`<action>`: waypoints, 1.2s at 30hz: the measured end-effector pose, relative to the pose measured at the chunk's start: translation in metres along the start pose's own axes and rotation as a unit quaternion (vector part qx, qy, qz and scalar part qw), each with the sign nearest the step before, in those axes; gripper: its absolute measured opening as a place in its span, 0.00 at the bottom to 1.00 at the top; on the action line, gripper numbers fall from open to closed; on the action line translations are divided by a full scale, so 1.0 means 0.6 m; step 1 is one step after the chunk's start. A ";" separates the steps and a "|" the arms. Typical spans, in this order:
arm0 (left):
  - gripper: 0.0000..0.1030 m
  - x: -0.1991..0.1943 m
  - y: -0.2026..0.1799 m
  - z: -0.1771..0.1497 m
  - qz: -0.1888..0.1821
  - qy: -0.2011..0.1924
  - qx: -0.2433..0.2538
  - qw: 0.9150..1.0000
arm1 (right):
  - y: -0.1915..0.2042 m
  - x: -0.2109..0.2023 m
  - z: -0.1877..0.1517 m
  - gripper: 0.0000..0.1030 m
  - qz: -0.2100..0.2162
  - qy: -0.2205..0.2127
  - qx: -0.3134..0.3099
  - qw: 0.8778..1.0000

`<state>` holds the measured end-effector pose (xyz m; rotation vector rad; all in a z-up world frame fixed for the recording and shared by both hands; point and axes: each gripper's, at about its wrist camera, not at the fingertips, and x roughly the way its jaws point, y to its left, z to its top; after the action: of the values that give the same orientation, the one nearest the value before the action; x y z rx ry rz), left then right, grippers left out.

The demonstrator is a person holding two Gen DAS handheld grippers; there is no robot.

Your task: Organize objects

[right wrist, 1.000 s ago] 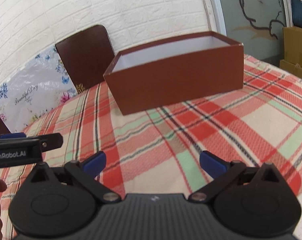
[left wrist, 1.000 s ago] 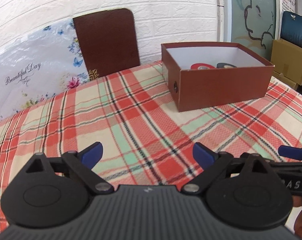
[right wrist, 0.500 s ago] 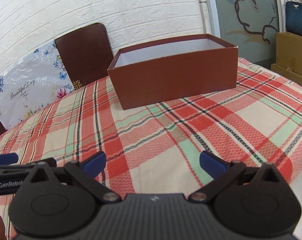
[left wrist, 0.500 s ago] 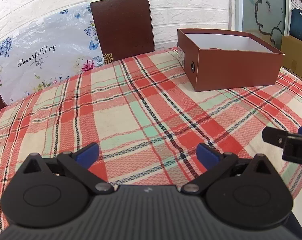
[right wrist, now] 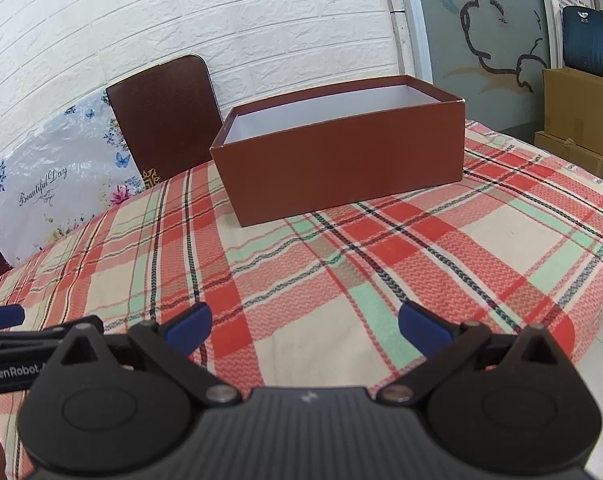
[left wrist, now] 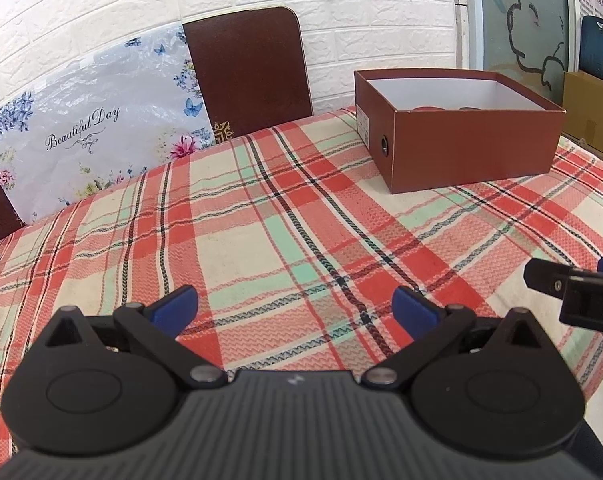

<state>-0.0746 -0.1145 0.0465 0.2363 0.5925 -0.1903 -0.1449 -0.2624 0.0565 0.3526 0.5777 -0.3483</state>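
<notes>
An open brown cardboard box [left wrist: 469,148] with a white inside stands on the far right part of the plaid tablecloth [left wrist: 261,232]; only slivers of something red and dark show over its rim. The box [right wrist: 341,160] fills the middle of the right wrist view, and its contents are hidden there. My left gripper [left wrist: 295,306] hovers low over the near cloth, open, with nothing between its blue fingertips. Open and empty too, my right gripper [right wrist: 303,324] hangs above the cloth's near edge. Each gripper's body shows at the side of the other's view.
A dark brown chair back [left wrist: 249,76] and a floral plastic bag [left wrist: 89,128] lean against the white brick wall behind the table. Cardboard boxes [right wrist: 577,120] and a blue chair [right wrist: 587,40] stand at the right, past the table's rounded edge.
The left gripper has drawn back and turned, so the box now looks farther off at the right. The right gripper has pulled back a little from the box. Both stay open.
</notes>
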 end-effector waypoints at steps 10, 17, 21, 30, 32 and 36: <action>1.00 -0.008 -0.003 0.005 0.016 -0.008 0.006 1.000 | -0.003 -0.005 0.000 1.00 -0.002 -0.009 0.000 1.000; 1.00 -0.013 -0.005 0.007 0.025 -0.013 0.010 1.000 | -0.007 -0.004 0.000 1.00 -0.001 -0.008 0.000 1.000; 1.00 -0.014 -0.007 0.007 0.030 -0.015 0.014 0.999 | -0.007 -0.003 0.000 1.00 -0.001 -0.008 0.000 1.000; 1.00 -0.013 -0.006 0.006 0.040 -0.009 0.017 0.999 | -0.008 0.001 -0.002 1.00 0.001 -0.005 -0.001 1.000; 1.00 -0.013 -0.008 0.005 0.040 -0.009 0.019 0.999 | -0.009 0.002 -0.002 1.00 0.001 -0.004 -0.002 1.000; 1.00 -0.011 -0.010 0.004 0.038 -0.003 0.024 0.999 | -0.008 0.005 -0.003 1.00 0.001 -0.001 -0.003 1.000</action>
<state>-0.0799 -0.1203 0.0513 0.3037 0.5731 -0.1313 -0.1453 -0.2665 0.0524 0.3470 0.5757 -0.3444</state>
